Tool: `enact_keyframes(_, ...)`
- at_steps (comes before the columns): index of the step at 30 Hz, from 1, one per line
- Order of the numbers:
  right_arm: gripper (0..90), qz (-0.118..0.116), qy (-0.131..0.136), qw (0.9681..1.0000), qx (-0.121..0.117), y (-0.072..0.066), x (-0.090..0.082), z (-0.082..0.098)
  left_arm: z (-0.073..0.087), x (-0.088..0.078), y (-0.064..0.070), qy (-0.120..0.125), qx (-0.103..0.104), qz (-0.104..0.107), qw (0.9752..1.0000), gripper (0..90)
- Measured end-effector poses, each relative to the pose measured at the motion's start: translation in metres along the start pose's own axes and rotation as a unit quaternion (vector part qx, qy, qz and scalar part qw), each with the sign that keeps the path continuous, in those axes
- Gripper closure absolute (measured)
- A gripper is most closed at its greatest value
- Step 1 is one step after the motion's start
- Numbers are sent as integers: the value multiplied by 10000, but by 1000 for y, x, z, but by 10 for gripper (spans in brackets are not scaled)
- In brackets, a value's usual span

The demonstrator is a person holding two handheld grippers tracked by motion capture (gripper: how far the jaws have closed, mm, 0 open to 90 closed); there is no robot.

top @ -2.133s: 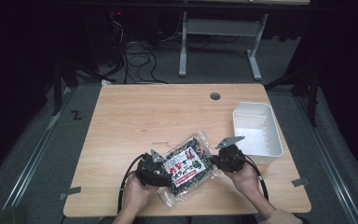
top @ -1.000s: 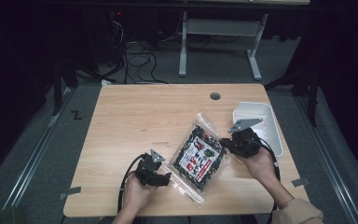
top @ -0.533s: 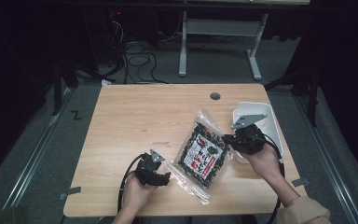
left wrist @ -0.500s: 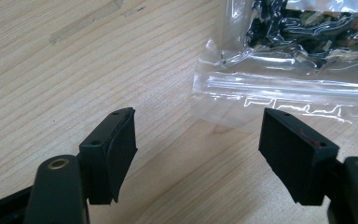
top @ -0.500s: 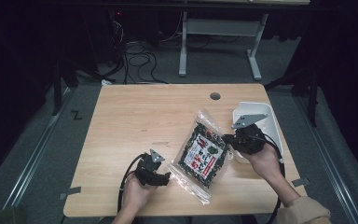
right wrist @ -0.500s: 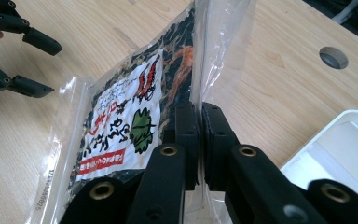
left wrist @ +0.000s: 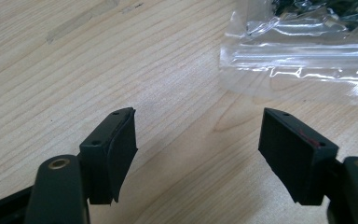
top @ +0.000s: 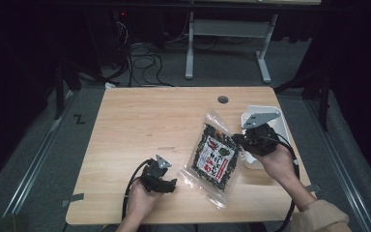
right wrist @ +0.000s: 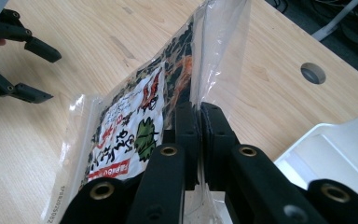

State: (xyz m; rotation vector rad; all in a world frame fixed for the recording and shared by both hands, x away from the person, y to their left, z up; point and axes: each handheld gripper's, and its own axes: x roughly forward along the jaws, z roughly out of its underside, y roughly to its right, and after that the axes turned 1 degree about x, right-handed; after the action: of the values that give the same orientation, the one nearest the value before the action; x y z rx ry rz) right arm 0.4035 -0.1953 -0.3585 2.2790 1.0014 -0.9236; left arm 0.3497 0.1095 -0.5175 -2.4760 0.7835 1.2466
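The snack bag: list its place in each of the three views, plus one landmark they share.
High view: snack bag right of centre, held by the right tool.
Left gripper view: its clear edge at upper right.
Right gripper view: centre, clamped between the shut jaws.
Shared landmark: the wooden table.

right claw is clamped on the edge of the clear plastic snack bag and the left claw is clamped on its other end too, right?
Not quite. The right claw is clamped on the edge of the clear plastic snack bag, but the left claw is open on the wooden table, short of the bag, as the left gripper view shows.
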Motion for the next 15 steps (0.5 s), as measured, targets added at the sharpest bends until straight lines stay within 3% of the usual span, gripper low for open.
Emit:
enact_keyframes(7, 881, 97, -5, 9998, -196, 0, -7, -9, 0, -1, 0, 5, 5, -1, 10000, 281)
enact_keyframes(15, 883, 194, 9, 9996, -223, 3, -12, -13, 0, 0, 0, 1, 14, -2, 10000, 281)
